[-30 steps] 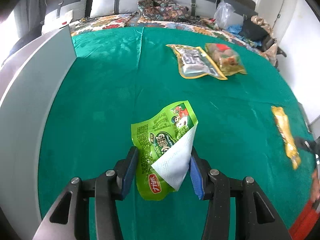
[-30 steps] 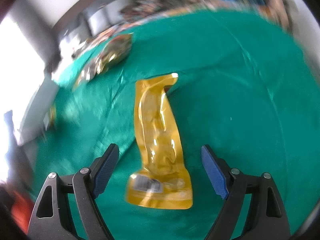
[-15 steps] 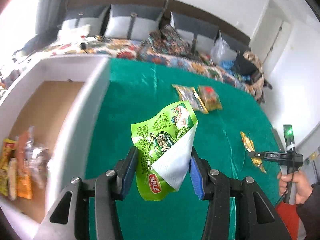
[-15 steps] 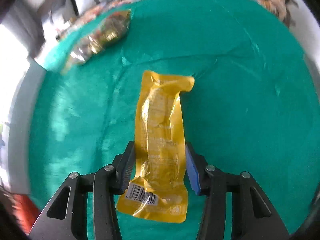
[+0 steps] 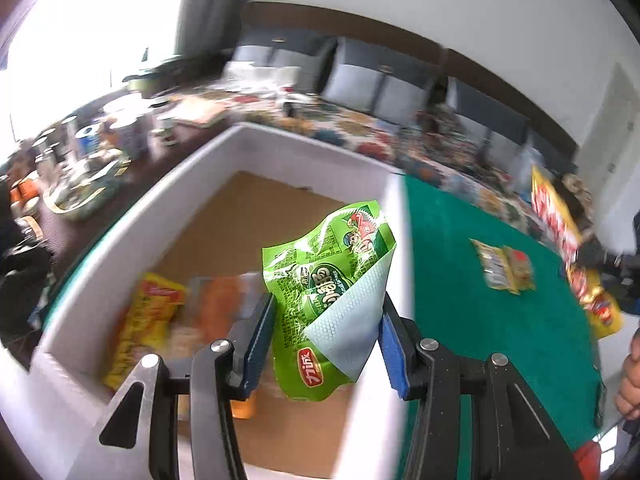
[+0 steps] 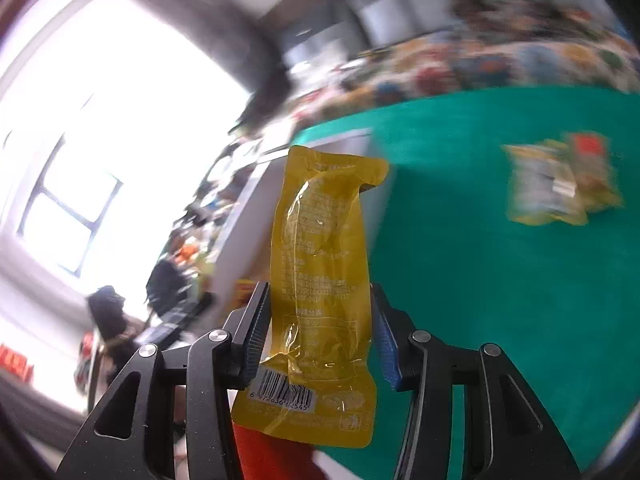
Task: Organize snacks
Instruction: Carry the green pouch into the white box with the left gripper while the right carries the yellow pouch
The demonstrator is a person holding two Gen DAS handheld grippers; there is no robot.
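My left gripper (image 5: 326, 344) is shut on a green snack bag (image 5: 320, 280) with a folded white corner. The bag hangs over the near right part of a white box (image 5: 280, 148) with a brown floor. Yellow and orange packets (image 5: 156, 320) lie inside the box at the left. My right gripper (image 6: 318, 340) is shut on a long yellow packet (image 6: 320, 264) with a barcode at its near end, held up above the green cloth (image 6: 480, 280). That yellow packet (image 5: 596, 300) also shows at the right edge of the left wrist view.
Two packets (image 5: 504, 268) lie together on the green cloth (image 5: 480, 320) right of the box; the right wrist view shows the pair (image 6: 560, 184) blurred. A person's hand (image 5: 630, 376) is at the right edge. A patterned sofa (image 5: 360, 136) with grey cushions runs behind.
The left gripper carried the green bag left from over the cloth to above the white box. The right gripper shut on the yellow packet and lifted it off the cloth, swinging left.
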